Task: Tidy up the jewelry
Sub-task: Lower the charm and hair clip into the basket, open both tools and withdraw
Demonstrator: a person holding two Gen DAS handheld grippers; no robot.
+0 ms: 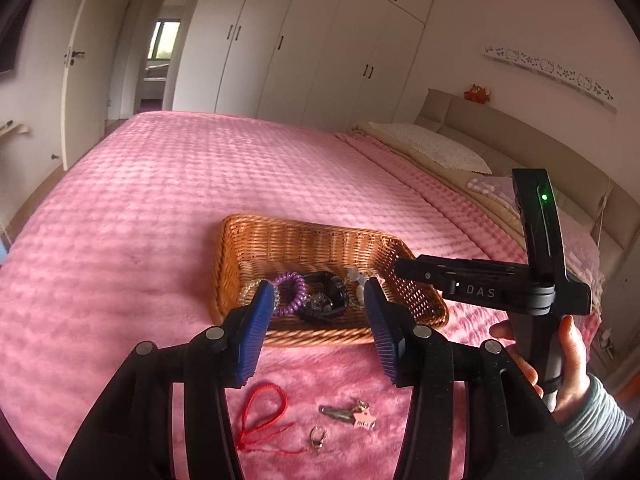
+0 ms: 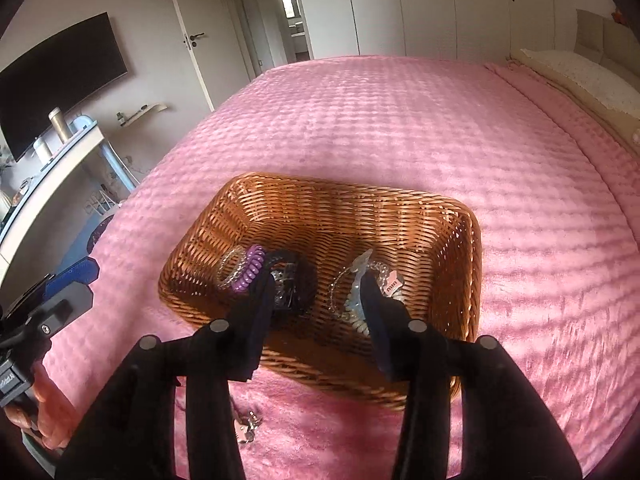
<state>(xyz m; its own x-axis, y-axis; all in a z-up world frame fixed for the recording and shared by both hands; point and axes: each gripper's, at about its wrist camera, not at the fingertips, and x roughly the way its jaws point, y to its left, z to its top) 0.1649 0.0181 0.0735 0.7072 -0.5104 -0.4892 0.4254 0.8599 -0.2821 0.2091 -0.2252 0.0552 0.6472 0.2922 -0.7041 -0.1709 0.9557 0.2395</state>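
A shallow rectangular woven wicker basket (image 1: 320,240) sat on the fluffy pink bedspread (image 1: 180,200), and it already held a purple coiled spiral band (image 1: 290,294), a black chunky bracelet or strap (image 1: 330,292) and some pale, glittery pieces on its right side that were too tangled to name. Three things lay loose on the bedspread nearer than the basket: a thin red cord loop with trailing ends (image 1: 262,412) to the left, a slim metal hair clip with a pink star (image 1: 352,414) to the right, and a small silver clasp-like trinket (image 1: 318,438) just near of the space between them. The left gripper (image 1: 320,316) hung above these pieces with its blue-padded jaws spread wide and nothing between them. The right gripper (image 2: 318,312) hovered over the basket's near edge, likewise released and empty. All three loose items looked very light. The cord was probably limp and would drape, so a pinch at the knot where the loop meets its ends seemed safest. The clip appeared stiff and flat, likely slippery in the deep pile, best taken across its narrow width. The trinket was tiny and could sink into the fur or slip from the pads.
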